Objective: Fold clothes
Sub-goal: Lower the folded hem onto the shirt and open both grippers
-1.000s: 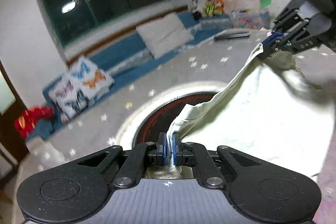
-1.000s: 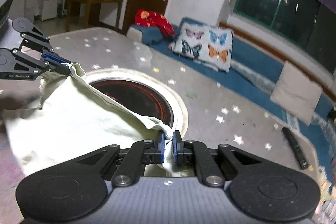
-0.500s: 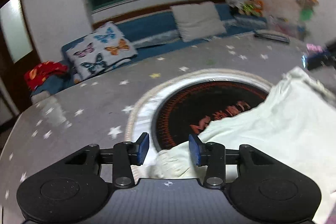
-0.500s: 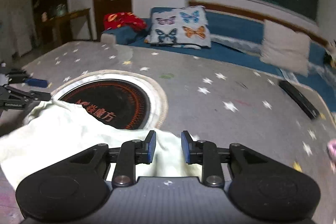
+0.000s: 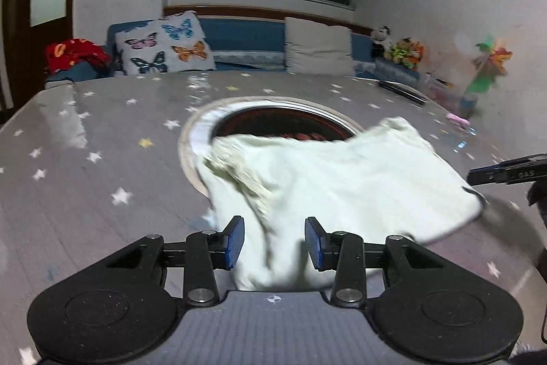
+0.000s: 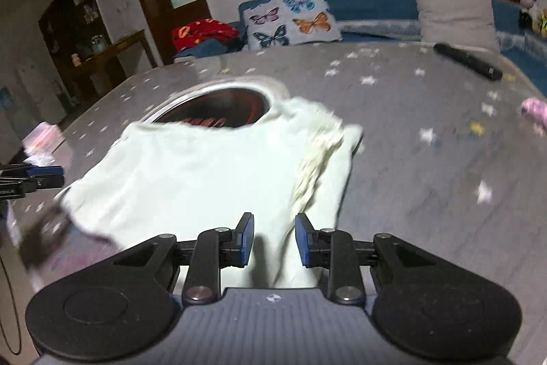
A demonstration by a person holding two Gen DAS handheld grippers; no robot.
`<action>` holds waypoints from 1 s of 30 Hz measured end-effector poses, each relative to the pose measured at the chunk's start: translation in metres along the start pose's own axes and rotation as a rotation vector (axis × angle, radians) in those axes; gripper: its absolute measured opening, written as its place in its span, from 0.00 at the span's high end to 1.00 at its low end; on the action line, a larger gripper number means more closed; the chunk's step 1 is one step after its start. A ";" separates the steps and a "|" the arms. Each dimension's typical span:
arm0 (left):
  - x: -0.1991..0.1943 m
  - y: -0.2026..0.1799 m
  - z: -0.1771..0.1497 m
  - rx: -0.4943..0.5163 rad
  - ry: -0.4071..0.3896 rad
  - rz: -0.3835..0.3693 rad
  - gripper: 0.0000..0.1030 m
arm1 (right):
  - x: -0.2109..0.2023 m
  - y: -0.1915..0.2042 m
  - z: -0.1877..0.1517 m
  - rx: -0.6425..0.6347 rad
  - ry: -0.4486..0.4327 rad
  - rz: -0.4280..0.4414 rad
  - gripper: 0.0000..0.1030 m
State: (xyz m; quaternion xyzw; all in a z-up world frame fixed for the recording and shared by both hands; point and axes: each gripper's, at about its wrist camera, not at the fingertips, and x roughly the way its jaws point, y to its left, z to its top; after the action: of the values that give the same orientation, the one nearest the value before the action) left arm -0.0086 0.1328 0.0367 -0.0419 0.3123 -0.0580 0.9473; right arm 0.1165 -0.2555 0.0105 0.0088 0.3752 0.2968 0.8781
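Observation:
A pale cream garment [image 5: 342, 180] lies folded over on the grey star-patterned table, partly covering a round dark inset [image 5: 283, 125]. My left gripper [image 5: 275, 243] is open, its blue pads either side of the garment's near edge, holding nothing. My right gripper [image 6: 274, 240] is open too, over the garment's near edge [image 6: 205, 173]. Each gripper shows at the edge of the other's view: the right one in the left wrist view [image 5: 506, 173], the left one in the right wrist view [image 6: 30, 180].
A black remote [image 6: 466, 60] and a small pink object [image 6: 535, 110] lie on the table's far right. A pink-white box [image 6: 42, 135] sits at the left edge. A blue bench with a butterfly cushion [image 5: 164, 47] and a grey cushion [image 5: 318, 50] runs behind the table.
Both grippers held the garment's corners up a second ago. They then opened and let go, and have drawn back toward me; the garment now lies flat on the table.

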 end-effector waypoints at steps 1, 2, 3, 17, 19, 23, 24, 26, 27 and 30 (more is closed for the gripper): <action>-0.001 -0.003 -0.003 0.007 0.001 0.004 0.58 | -0.003 0.001 -0.004 0.003 0.001 0.004 0.75; -0.002 -0.006 -0.005 0.014 0.000 0.003 0.58 | -0.005 0.002 -0.008 0.008 0.001 0.007 0.75; -0.003 -0.008 -0.006 0.022 -0.001 -0.001 0.58 | -0.008 0.003 -0.012 0.014 -0.001 0.009 0.75; 0.002 -0.009 -0.024 0.092 0.006 -0.018 0.68 | -0.015 -0.002 -0.035 0.008 -0.013 -0.004 0.75; 0.002 -0.010 -0.026 0.098 -0.001 -0.007 0.84 | -0.011 -0.001 -0.035 0.007 -0.005 0.003 0.77; -0.008 -0.010 -0.023 0.092 -0.039 0.023 0.96 | -0.017 0.008 -0.035 -0.018 -0.014 -0.017 0.95; -0.013 -0.010 -0.021 0.093 -0.054 0.033 0.96 | -0.022 0.009 -0.034 -0.025 -0.028 -0.028 0.95; -0.022 -0.009 -0.019 0.097 -0.070 0.050 0.97 | -0.031 0.012 -0.032 -0.038 -0.056 -0.050 0.95; -0.024 -0.008 -0.020 0.096 -0.065 0.052 0.97 | -0.035 0.012 -0.032 -0.040 -0.063 -0.057 0.95; -0.019 -0.009 -0.031 0.102 -0.003 0.056 0.96 | -0.029 0.010 -0.042 -0.027 -0.006 -0.054 0.95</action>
State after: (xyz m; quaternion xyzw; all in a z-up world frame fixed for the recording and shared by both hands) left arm -0.0428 0.1253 0.0239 0.0151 0.3084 -0.0475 0.9500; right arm 0.0675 -0.2716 0.0018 -0.0123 0.3684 0.2778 0.8871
